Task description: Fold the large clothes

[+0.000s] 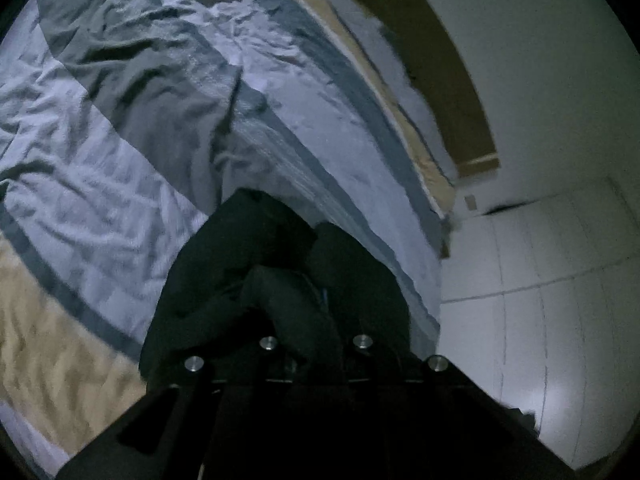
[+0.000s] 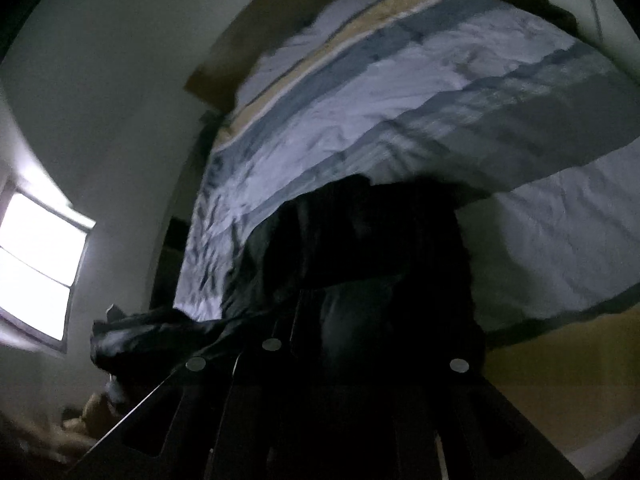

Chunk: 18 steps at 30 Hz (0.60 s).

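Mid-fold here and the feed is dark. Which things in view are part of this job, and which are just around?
Job:
- dark garment, bunched over both grippers
- left gripper, fingers hidden by cloth
- right gripper, fingers hidden too
- striped bedspread, the surface under the garment

Just around:
- window
- tiled floor
- wooden headboard
- wall

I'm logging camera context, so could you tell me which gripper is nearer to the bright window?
Right. The window shows only in the right wrist view, off to the right gripper's left; the left gripper faces the bed and tiled floor, no window visible.
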{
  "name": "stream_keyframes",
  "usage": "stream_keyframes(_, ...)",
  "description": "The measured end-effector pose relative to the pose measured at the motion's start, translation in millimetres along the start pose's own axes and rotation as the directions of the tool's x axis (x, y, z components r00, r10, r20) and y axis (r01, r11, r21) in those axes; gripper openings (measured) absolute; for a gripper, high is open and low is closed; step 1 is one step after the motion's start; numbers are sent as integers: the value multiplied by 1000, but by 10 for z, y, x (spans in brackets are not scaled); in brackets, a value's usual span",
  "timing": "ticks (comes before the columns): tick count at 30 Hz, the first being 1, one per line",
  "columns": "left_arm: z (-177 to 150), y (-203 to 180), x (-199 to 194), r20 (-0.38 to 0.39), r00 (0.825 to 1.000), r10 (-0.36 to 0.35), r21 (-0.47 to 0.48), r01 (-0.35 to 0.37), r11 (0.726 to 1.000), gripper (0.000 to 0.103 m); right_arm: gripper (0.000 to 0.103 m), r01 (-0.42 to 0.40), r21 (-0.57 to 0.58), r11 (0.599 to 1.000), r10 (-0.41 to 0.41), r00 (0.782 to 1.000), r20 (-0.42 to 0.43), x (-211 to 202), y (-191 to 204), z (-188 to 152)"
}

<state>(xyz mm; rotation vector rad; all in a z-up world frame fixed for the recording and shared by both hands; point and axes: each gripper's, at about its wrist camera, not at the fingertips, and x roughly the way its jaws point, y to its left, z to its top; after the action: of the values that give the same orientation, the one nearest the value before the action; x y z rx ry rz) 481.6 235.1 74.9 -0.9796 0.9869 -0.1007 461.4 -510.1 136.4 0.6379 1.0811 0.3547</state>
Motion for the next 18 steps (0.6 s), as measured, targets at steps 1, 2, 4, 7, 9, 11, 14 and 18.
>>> stream_keyframes(1,90,14,125,-3,1000,24,-13,-24,1000,6,16,25,20,999,-25,1000,0,96,-28,82)
stream_keyframes(2,110,68,214,-6,999,39,-20,-39,999,6,16,43,32,999,-43,999,0,170,-85,125)
stream_keyframes(4,233,157,469,-19,996,89,-51,-90,995,7,18,85,71,994,-85,996,-7,403,-166,238)
stream_keyframes(7,352,324,808,-40,987,153,-78,-155,985,10,24,131,116,985,-130,991,-18,672,-326,372)
stream_keyframes(9,433,412,1030,-62,982,181,-95,-186,978,10,30,153,147,977,-151,988,-25,830,-413,461)
stream_keyframes(11,488,473,1205,-87,976,201,-99,-209,973,11,45,165,188,968,-163,986,-29,989,-515,552)
stream_keyframes(14,561,520,1348,-107,977,185,-124,-197,972,16,77,177,242,954,-177,984,-22,1154,-628,665)
stream_keyframes(18,649,519,1288,-86,991,98,-166,-111,980,39,88,182,233,955,-186,983,-5,1171,-594,775)
